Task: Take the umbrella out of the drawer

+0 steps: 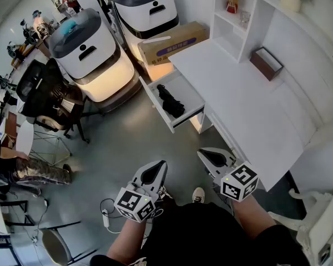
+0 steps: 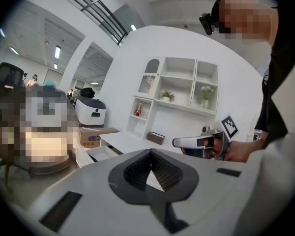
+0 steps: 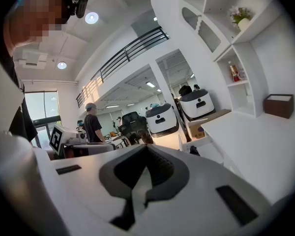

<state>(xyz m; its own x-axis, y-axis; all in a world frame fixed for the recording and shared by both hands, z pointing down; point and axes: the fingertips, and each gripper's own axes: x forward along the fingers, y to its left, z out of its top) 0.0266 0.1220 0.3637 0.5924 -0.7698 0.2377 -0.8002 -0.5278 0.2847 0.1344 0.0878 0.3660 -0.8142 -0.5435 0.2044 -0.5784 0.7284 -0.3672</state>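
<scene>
The folded black umbrella (image 1: 170, 102) lies in the open white drawer (image 1: 184, 117), pulled out from the white desk (image 1: 250, 112). Both grippers hover well short of it, near the person's body. My left gripper (image 1: 162, 164) is shut and empty, pointing toward the drawer. My right gripper (image 1: 201, 153) is also shut and empty, beside the desk's front edge. In the left gripper view the closed left gripper (image 2: 150, 152) fills the foreground, with the drawer (image 2: 95, 154) far ahead. The right gripper (image 3: 146, 147) shows closed in its own view, the umbrella (image 3: 193, 151) a dark shape beyond.
A cardboard box (image 1: 172, 42) sits behind the drawer. Two white machines (image 1: 91, 49) (image 1: 150, 7) stand on the floor further back. A black chair (image 1: 50, 93) is at left, a seated person (image 1: 22, 168) beyond. A brown box (image 1: 266, 62) rests on the desk.
</scene>
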